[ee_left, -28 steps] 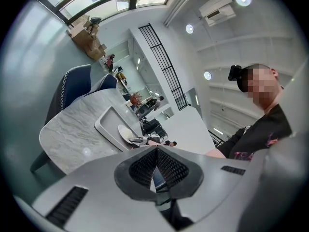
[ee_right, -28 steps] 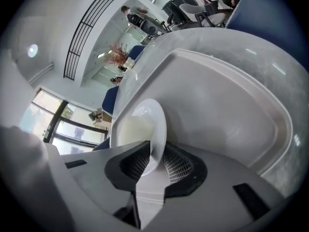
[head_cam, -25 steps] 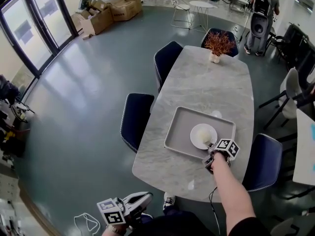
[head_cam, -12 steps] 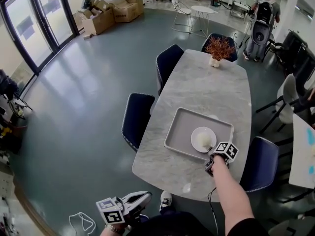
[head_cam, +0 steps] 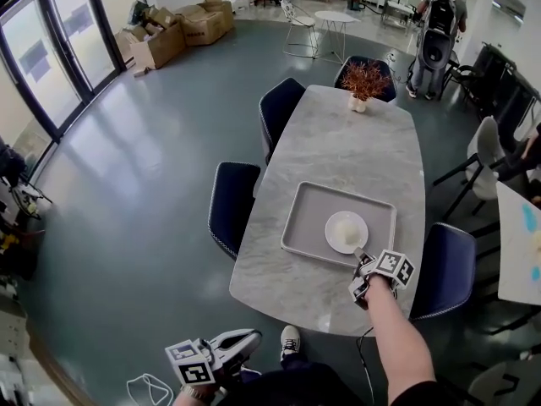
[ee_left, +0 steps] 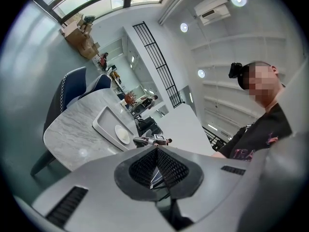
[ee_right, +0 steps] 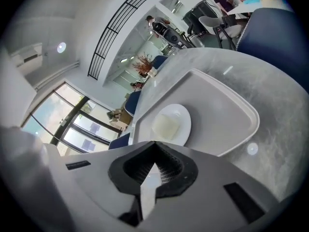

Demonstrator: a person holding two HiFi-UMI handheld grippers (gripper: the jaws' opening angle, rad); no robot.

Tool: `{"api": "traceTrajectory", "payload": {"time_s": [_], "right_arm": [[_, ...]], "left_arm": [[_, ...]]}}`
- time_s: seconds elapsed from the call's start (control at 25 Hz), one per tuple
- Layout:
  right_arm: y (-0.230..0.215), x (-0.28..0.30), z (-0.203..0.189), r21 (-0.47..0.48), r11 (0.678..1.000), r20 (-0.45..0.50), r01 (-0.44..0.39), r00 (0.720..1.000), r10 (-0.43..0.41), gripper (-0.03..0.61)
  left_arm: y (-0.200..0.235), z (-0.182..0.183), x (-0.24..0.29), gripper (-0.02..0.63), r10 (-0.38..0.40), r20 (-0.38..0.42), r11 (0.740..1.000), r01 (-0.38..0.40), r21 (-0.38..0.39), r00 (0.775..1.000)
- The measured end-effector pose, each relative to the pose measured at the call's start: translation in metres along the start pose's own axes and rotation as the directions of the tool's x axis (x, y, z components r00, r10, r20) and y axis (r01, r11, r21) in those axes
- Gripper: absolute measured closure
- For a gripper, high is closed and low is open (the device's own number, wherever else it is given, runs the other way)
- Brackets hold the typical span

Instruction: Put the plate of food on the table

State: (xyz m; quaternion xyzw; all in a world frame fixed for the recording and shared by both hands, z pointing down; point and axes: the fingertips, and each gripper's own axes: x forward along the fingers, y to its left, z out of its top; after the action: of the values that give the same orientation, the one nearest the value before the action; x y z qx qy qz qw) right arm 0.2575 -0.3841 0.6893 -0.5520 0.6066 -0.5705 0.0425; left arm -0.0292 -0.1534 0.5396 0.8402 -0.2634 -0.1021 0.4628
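Observation:
A white plate (head_cam: 347, 232) with a pale piece of food lies in a grey tray (head_cam: 304, 227) on the marble table (head_cam: 355, 150). My right gripper (head_cam: 363, 260) hovers at the tray's near rim, just short of the plate, its jaws shut with nothing between them. In the right gripper view the plate (ee_right: 169, 125) lies in the tray (ee_right: 227, 115) beyond the shut gripper (ee_right: 155, 146). My left gripper (head_cam: 245, 342) hangs low off the table's near left, shut and empty. Its own view shows its tips (ee_left: 156, 151) closed, with the tray (ee_left: 104, 122) far off.
Dark blue chairs (head_cam: 232, 203) (head_cam: 446, 265) stand on both sides of the table. A small potted plant (head_cam: 363, 81) sits at its far end. Cardboard boxes (head_cam: 173, 32) lie at the back left, and a person with equipment (head_cam: 438, 32) stands at the back right.
My right gripper has drawn back a little from the plate toward the table's near edge. The plate stays in the tray, and the left gripper has not moved.

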Motion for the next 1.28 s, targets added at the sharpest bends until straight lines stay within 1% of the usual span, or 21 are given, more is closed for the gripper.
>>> {"api": "traceTrajectory", "payload": {"time_s": [0.12, 0.2, 0.48, 0.6, 0.76, 0.92, 1.12, 1.28], "right_arm": [[0.022, -0.022, -0.016, -0.004, 0.996, 0.025, -0.089, 0.996, 0.089, 0.569], [0.033, -0.039, -0.035, -0.005, 0.992, 0.030, -0.128, 0.991, 0.128, 0.569], [0.059, -0.102, -0.113, 0.000, 0.977, 0.035, -0.212, 0.977, 0.211, 0.569], [0.072, -0.131, -0.150, -0.022, 0.973, 0.039, -0.231, 0.972, 0.231, 0.569], [0.094, -0.170, -0.203, -0.078, 0.967, 0.045, -0.242, 0.968, 0.246, 0.569], [0.116, -0.202, -0.270, -0.111, 0.955, 0.041, -0.274, 0.959, 0.280, 0.569], [0.122, -0.239, -0.343, -0.132, 0.949, 0.052, -0.288, 0.954, 0.296, 0.569], [0.141, -0.265, -0.398, -0.122, 0.940, 0.032, -0.320, 0.945, 0.326, 0.569]], "left_arm": [[-0.004, -0.001, -0.005, 0.609, -0.021, -0.043, 1.000, 0.022, 0.019, 0.999], [-0.008, 0.000, -0.011, 0.609, -0.038, -0.072, 0.999, 0.041, 0.031, 0.997], [-0.020, -0.008, -0.039, 0.609, -0.108, -0.163, 0.991, 0.119, 0.059, 0.981], [-0.027, -0.015, -0.055, 0.609, -0.140, -0.196, 0.986, 0.154, 0.062, 0.971], [-0.040, -0.022, -0.081, 0.609, -0.184, -0.241, 0.975, 0.208, 0.076, 0.953], [-0.041, -0.039, -0.114, 0.609, -0.217, -0.280, 0.969, 0.242, 0.058, 0.935], [-0.046, -0.073, -0.148, 0.608, -0.257, -0.352, 0.957, 0.286, 0.035, 0.900], [-0.053, -0.093, -0.173, 0.609, -0.287, -0.391, 0.949, 0.316, 0.011, 0.874]]}}
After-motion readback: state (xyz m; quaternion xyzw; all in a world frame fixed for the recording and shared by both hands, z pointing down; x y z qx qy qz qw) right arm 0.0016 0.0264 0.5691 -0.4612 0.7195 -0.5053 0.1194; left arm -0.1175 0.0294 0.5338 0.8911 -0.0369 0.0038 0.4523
